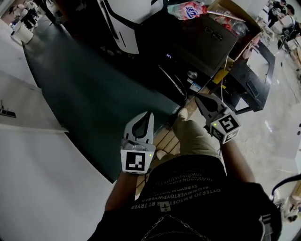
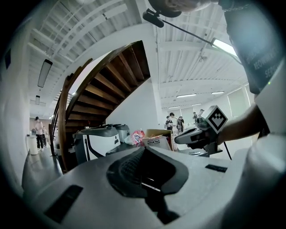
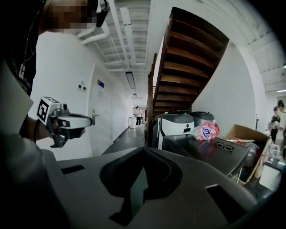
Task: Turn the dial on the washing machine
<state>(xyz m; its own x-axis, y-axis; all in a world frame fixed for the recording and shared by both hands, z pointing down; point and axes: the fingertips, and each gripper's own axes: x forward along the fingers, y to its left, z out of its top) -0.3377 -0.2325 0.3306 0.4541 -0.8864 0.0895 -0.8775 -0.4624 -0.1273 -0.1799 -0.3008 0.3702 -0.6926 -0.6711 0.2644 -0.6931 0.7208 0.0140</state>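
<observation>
The dark washing machine (image 1: 202,44) stands ahead of me, with a small lit display (image 1: 168,56) and a round silvery dial (image 1: 192,74) on its front panel. My left gripper (image 1: 150,114) hangs in the air to the machine's left, jaws together and empty. The right gripper (image 1: 198,97) is also shut and empty, just short of the front panel and below the dial, apart from it. In the right gripper view the machine's dark top (image 3: 205,150) lies ahead on the right and the left gripper (image 3: 67,120) floats at the left. The dial is hidden in both gripper views.
A pink and blue detergent bag (image 1: 188,9) and a cardboard box (image 1: 235,14) rest at the machine's far side. A white appliance (image 1: 127,23) stands behind it beside a wooden staircase (image 3: 187,58). A dark metal stand (image 1: 251,77) is at the right. People stand far off.
</observation>
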